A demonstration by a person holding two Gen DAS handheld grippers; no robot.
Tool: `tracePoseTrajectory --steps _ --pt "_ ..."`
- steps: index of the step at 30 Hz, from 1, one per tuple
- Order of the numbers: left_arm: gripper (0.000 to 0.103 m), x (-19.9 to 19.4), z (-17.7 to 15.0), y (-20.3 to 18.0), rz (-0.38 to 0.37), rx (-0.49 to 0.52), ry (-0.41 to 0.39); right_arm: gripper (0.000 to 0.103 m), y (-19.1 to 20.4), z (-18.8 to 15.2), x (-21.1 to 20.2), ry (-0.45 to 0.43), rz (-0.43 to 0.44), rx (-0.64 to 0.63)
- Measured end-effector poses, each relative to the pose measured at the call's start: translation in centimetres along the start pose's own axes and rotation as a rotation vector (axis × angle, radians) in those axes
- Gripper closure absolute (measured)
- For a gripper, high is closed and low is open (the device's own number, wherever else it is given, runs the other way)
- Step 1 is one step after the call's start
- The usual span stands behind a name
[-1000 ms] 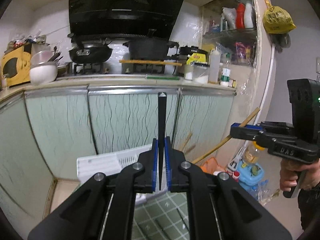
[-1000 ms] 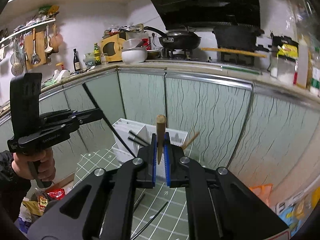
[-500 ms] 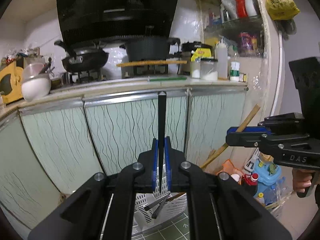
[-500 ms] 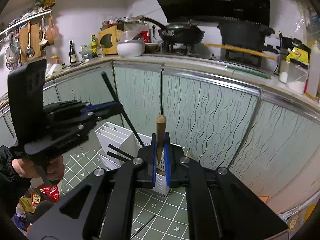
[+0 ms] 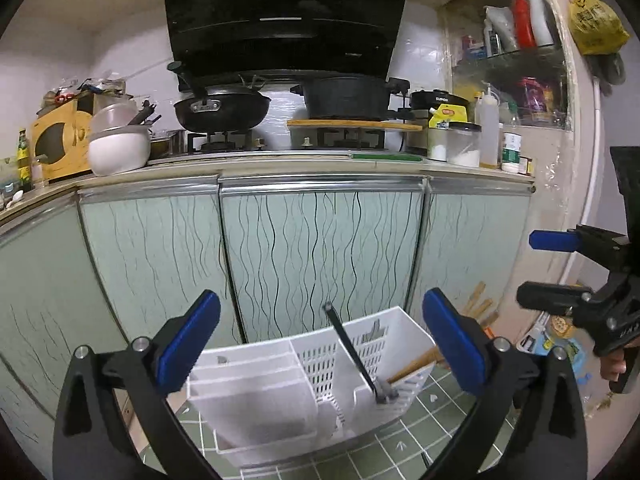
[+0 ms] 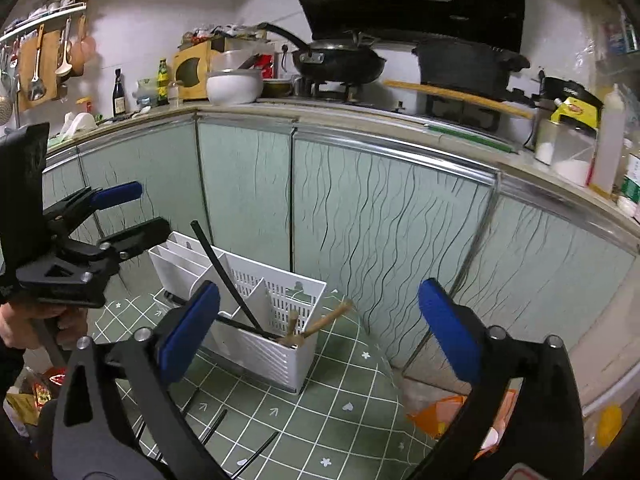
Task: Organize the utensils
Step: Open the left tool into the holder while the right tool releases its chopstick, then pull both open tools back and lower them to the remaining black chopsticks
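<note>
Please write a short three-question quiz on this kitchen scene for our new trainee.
1. True or false: the left tongs grip the black chopstick.
2. Which compartment of the white caddy holds the wooden chopsticks? A. the slotted end compartment B. the solid-walled end compartment C. none, they lie on the mat
3. Fill in: loose black sticks lie on the green ____ in front of the caddy.

Key
1. False: both tongs, left and right, are opening with nothing between the pads.
2. A
3. mat
</note>
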State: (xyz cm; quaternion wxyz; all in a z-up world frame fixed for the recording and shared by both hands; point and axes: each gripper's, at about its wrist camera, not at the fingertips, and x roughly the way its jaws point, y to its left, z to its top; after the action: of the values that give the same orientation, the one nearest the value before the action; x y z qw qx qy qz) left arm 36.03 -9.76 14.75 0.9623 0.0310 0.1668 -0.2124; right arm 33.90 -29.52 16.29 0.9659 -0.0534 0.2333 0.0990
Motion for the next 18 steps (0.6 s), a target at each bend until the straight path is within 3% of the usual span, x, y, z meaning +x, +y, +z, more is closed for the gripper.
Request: tracePoseTrajectory --steps 7,18 --pt "0.004 -3.8 -1.8 -0.1 0.036 0.013 0.021 0.007 1.0 -1.8 -2.7 -0.004 -0.009 0.020" --pt "0.004 -8.1 -2.7 -1.8 0.013 0.026 -0.001 0.007 2.7 -3.0 -5.7 -0.003 -0.014 0.065"
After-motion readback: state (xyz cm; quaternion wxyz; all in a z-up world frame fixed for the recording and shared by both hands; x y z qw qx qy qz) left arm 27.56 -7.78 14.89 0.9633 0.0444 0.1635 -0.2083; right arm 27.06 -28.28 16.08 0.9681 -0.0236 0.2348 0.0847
